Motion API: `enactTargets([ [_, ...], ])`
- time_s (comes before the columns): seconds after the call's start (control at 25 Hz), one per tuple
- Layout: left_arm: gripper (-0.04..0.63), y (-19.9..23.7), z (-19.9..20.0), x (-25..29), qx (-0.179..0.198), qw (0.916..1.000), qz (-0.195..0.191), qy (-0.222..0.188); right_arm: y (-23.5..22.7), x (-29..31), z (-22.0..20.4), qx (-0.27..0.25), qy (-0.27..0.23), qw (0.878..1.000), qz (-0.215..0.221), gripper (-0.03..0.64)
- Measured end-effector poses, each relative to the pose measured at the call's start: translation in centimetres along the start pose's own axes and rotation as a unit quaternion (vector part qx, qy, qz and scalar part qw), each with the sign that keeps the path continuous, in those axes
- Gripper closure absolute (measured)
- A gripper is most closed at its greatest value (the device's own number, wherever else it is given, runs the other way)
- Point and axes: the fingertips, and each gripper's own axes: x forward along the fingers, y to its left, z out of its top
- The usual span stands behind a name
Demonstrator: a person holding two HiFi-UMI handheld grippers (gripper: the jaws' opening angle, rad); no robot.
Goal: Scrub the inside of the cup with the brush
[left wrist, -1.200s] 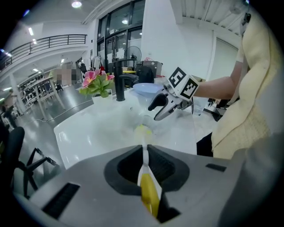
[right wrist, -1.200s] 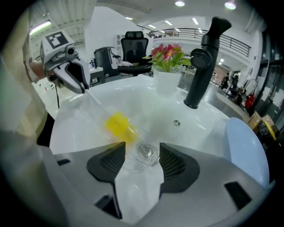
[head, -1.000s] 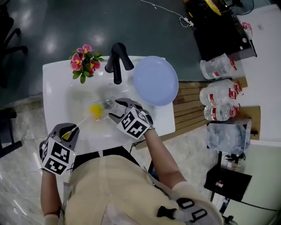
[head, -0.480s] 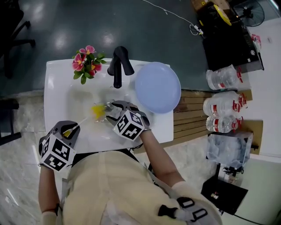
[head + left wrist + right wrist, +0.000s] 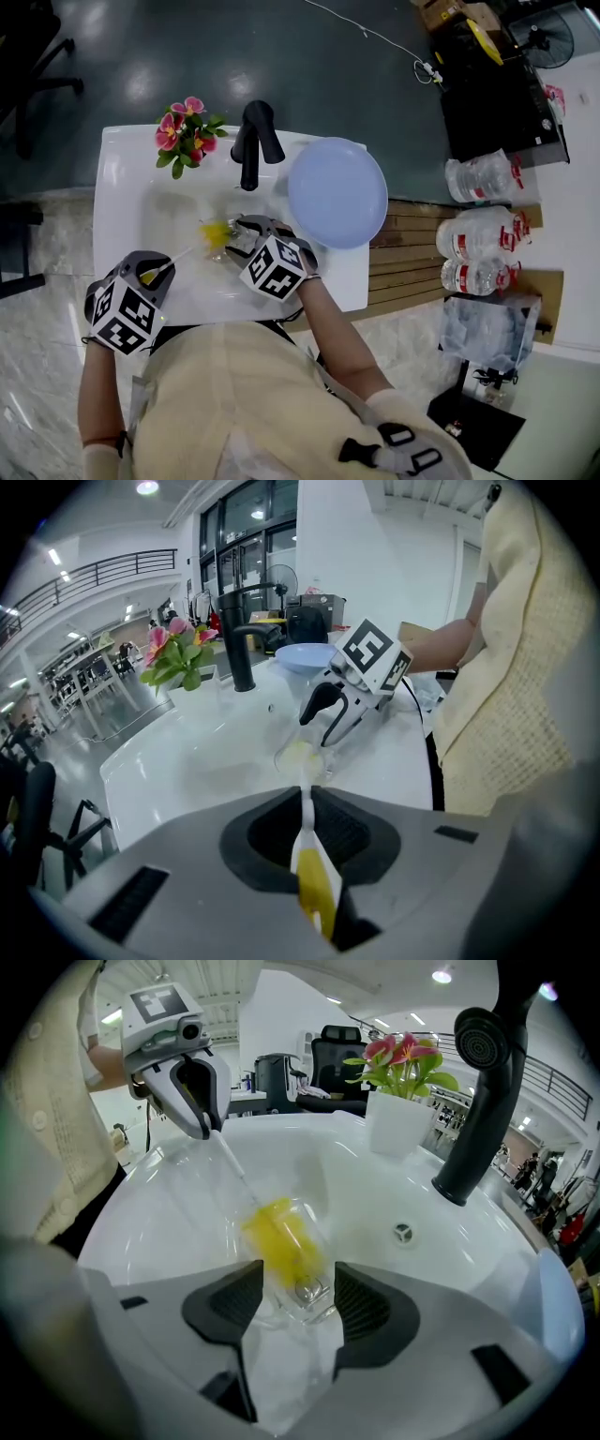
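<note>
Mid-scrub, I'd say: left gripper [image 5: 305, 803] clamps the brush [image 5: 315, 888], its head inside the cup [image 5: 302, 1309] at frame centre, which the right gripper [image 5: 296, 1279] is grasping.

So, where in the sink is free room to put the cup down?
The sink floor is bare on its left side, between the flowers and the left gripper. The right side is crowded: the plate covers that corner, and the cup, the brush and the right gripper fill the middle.
</note>
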Motion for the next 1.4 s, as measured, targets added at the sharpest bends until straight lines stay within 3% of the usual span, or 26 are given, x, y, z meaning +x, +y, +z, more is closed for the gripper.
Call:
enactTargets([
  [0.44,0.551,0.3,0.5,2.2,0.06,0.9969,0.002,0.052,-0.1,0.0,0.0,-0.013,-0.003,1.0,0.008,0.374],
  [0.72,0.551,0.9,0.4,2.4,0.071,0.9961,-0.003,0.052,-0.2,0.1,-0.1,-0.029,0.004,1.0,0.006,0.38],
  [1.0,0.551,1.6,-0.1,2.5,0.125,0.9914,0.015,0.037,-0.3,0.1,-0.1,-0.024,0.005,1.0,0.006,0.39],
  [1.4,0.551,1.4,-0.7,1.5,0.076,0.9962,0.014,0.04,-0.5,0.2,-0.1,-0.021,0.014,1.0,-0.002,0.402],
])
